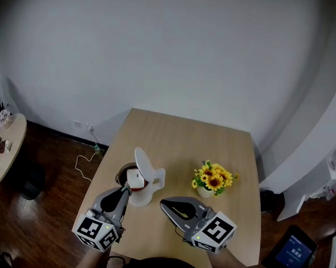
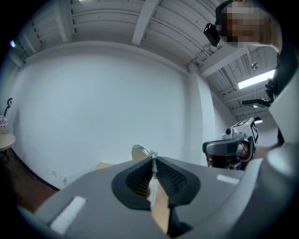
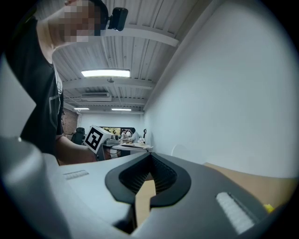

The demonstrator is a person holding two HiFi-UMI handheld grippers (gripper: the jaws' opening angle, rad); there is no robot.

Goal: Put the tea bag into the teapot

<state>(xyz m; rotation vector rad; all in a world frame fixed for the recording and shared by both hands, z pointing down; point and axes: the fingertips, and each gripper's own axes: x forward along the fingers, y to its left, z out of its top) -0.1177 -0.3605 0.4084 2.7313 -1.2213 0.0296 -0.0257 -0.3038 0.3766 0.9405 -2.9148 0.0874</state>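
Left gripper [image 1: 124, 191] pinches the tea bag [image 1: 136, 179] (hanging just beyond its tips, at the teapot [image 1: 143, 198] mouth); letting go remains. Right gripper [image 1: 163, 203] is clenched, empty.

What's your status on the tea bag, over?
Left tool shut on tea bag, at open teapot mouth. Right tool shut, empty. Flowers stand clear.

Left tongs [image 1: 123, 189] pinched on a thin tag [image 2: 153, 167]; right tongs [image 1: 163, 202] closed, empty.
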